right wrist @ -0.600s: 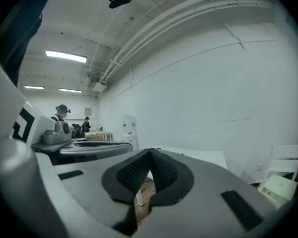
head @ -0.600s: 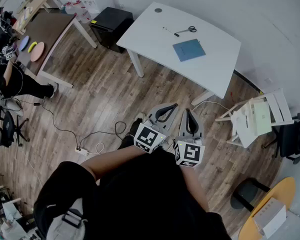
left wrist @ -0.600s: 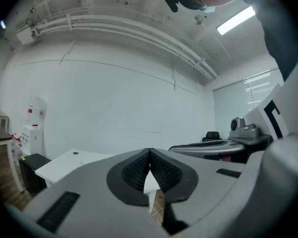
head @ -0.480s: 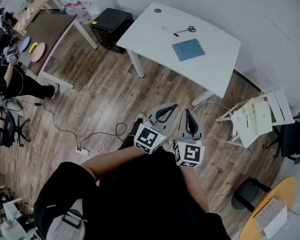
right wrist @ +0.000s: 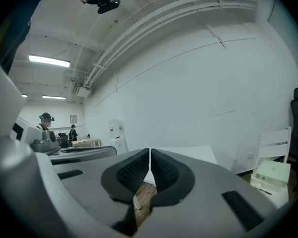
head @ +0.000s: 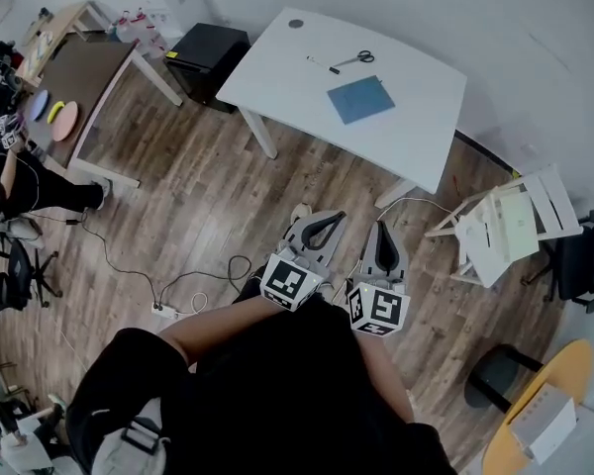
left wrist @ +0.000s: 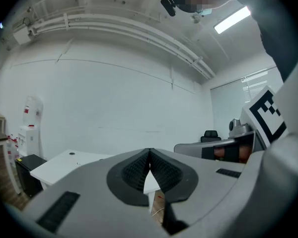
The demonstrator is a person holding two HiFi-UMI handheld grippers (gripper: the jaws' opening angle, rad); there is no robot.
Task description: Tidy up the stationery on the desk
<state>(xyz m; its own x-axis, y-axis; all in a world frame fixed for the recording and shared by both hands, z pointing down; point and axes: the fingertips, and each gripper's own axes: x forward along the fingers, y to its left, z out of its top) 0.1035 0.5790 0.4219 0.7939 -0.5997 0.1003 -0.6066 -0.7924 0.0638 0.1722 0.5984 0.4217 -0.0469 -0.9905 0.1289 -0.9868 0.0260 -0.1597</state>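
Stationery is all out on the white bench (head: 421, 117), well ahead of the person and across a stretch of wooden floor. There's a pair of scissors (head: 358, 58) toward the far edge, a pen (head: 324, 64) just beside them on the left, and a blue notebook (head: 360, 99) lying flat nearer the middle, apart from both. Nothing is in hand. The left gripper (head: 333, 219) is tucked in close to the body with its jaws pressed together and nothing between them, and the right gripper (head: 380, 230) sits just beside it in the same state, pads meeting and empty. Both gripper views look over the closed tips toward the bench, so I'd call this the approach, with the task barely begun. To do it well, close the gap first and stop square to the near edge, so neither arm has to stretch across the top. Open the jaws on the way in, not over the items. The pen looks likely to roll, so come down across its barrel and pinch at the middle. The scissors want a grip near the pivot so they don't swing. The notebook is the awkward one, thin and flat, and sliding it to the edge looks better than digging at it. No holder or tray shows on the bench, so where things should end up is unclear.
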